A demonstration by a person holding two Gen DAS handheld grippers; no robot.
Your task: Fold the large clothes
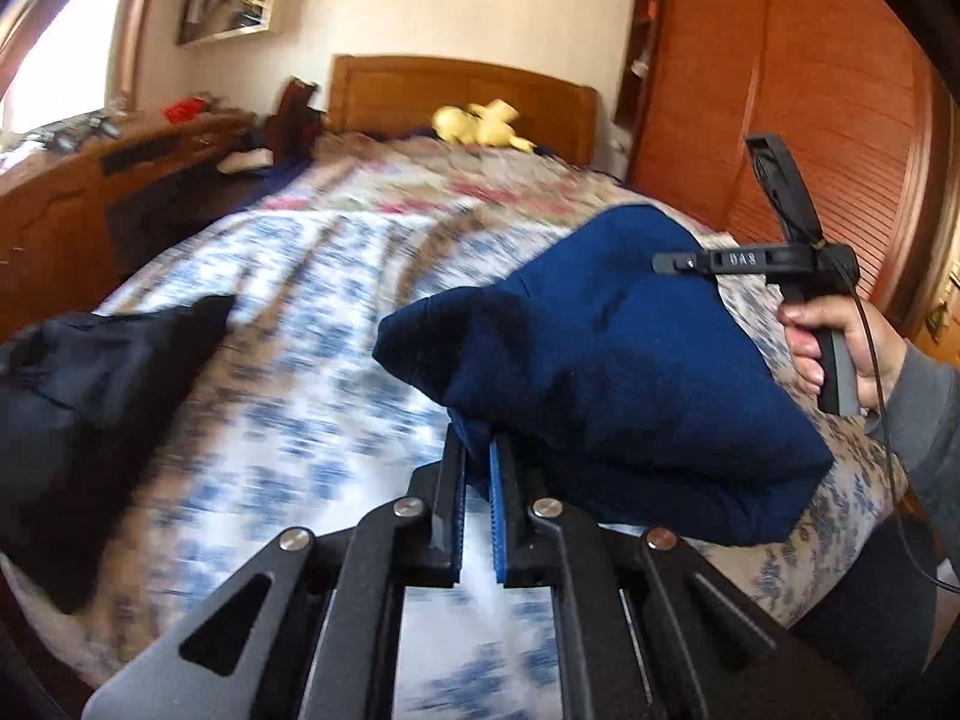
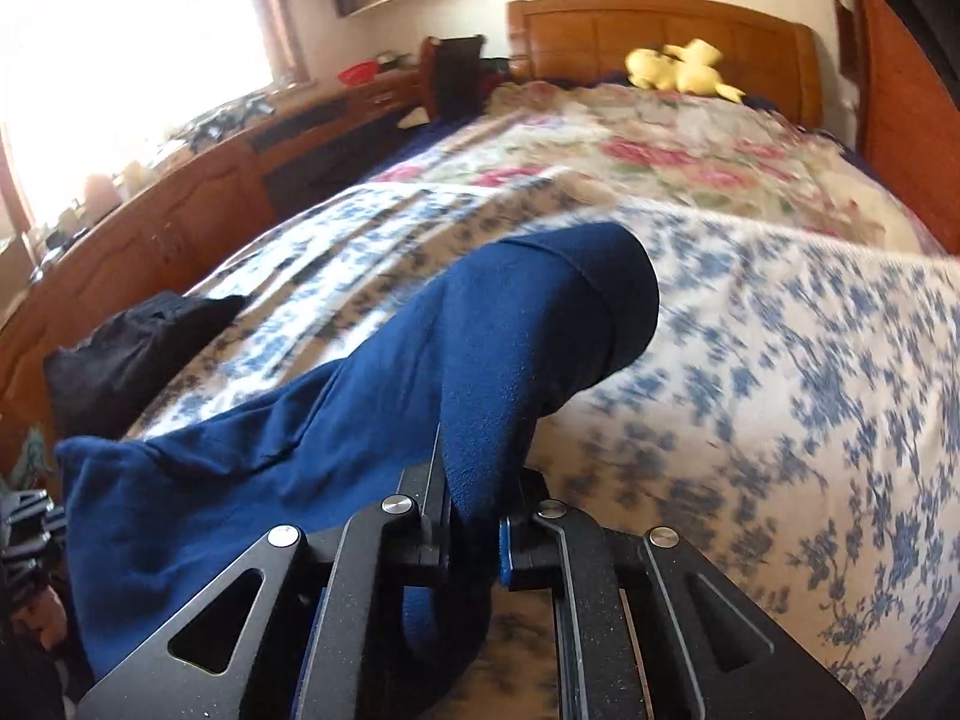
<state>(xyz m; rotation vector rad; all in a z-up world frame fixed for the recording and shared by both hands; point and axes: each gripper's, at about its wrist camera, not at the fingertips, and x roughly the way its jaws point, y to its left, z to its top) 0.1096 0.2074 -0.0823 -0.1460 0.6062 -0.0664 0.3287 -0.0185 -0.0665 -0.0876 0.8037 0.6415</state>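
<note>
1. I hold two tools, one in each hand. My left tool (image 1: 477,468) is clamped on an edge of the blue fleece garment (image 1: 606,360), its two pads pressed close with fabric pinched at their tips.
2. My right tool (image 2: 474,504) is closed on another part of the same garment (image 2: 372,396), the cloth bunched between its pads and draped over them.
3. The one blue garment hangs lifted between both tools above the near end of the bed (image 2: 780,360), sagging toward the left in the right wrist view.
4. My right hand (image 1: 840,348) grips its handle near the bed's right edge.
5. One dark garment (image 1: 90,396) lies at the bed's near left edge.
6. One yellow plush toy (image 2: 684,72) sits against the headboard (image 2: 600,24).
</note>
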